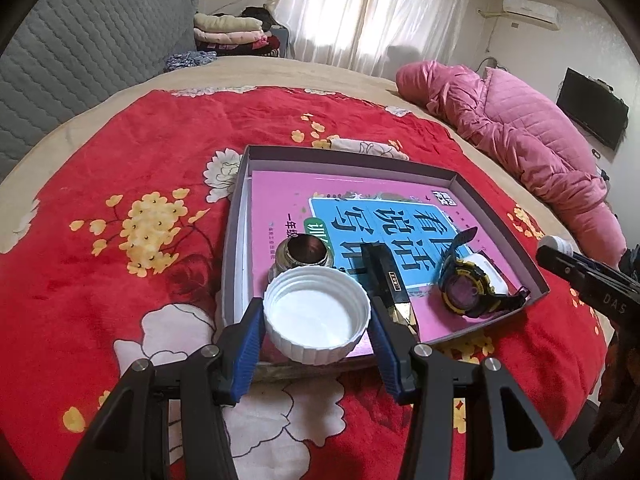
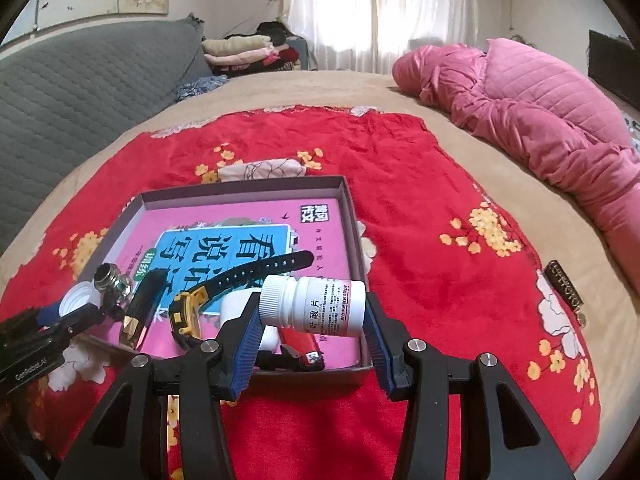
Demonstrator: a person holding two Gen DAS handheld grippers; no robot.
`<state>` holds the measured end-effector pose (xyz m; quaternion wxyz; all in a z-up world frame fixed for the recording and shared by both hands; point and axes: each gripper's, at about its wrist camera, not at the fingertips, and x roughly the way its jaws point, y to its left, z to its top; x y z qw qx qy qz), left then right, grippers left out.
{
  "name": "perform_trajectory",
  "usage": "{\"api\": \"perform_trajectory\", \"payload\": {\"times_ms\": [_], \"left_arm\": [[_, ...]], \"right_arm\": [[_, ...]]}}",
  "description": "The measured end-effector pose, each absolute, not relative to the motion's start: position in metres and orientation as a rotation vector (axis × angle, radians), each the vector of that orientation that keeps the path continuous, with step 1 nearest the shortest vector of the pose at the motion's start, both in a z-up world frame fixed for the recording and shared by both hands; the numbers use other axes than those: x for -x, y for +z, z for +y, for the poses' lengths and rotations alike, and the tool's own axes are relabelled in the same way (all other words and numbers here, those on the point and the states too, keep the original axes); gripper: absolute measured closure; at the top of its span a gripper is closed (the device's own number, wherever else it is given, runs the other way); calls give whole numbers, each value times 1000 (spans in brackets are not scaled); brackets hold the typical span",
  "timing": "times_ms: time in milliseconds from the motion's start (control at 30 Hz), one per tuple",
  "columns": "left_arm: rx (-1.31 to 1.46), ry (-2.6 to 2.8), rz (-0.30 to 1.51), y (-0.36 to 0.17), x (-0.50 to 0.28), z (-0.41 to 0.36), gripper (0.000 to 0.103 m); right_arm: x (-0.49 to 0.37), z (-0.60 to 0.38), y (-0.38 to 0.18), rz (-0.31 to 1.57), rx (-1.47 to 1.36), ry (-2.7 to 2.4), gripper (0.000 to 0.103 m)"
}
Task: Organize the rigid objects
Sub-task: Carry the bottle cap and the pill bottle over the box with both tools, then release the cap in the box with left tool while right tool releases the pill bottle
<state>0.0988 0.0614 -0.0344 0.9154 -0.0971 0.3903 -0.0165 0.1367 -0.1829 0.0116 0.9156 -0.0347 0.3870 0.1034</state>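
While my left gripper [image 1: 317, 322] has the white ribbed cap [image 1: 317, 316] pinched across its width, open side up, my right gripper [image 2: 313, 312] clamps the white pill bottle [image 2: 314, 305] lying sideways, one pad on its ribbed lid and the other on its base. Both are about half spread — filled by what they carry, no slack showing. Each load hangs over the near edge of the shallow grey box [image 1: 496, 216], which sits on the red flowered blanket [image 1: 120, 160].

The cap I judge feather-light and stiff; its ridged skirt gives the pads good bite, so side-to-side across the rim is the right hold. The bottle is hard, smooth plastic with a glossy label — likely light, and I would expect it to roll once set down on its side. Held end to end as it is, it could pivot if I squeeze loosely.

Inside the box a pink book [image 1: 280, 196] lines the floor, with a small glass jar [image 1: 301, 257], a black-and-gold oblong [image 1: 390, 280], a yellow-trimmed watch [image 1: 466, 280] and a red lighter [image 2: 300, 346] already on it. The jar looks the fragile one; I'd keep the cap from knocking it.
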Motion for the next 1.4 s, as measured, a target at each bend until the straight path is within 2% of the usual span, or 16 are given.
{"api": "perform_trajectory", "payload": {"times_ms": [767, 1400], "left_arm": [[186, -62, 822, -41, -107, 61, 52], [182, -69, 827, -41, -112, 61, 52]], "right_arm": [[-171, -175, -23, 933, 50, 160, 53], [-177, -174, -24, 956, 22, 167, 53]]}}
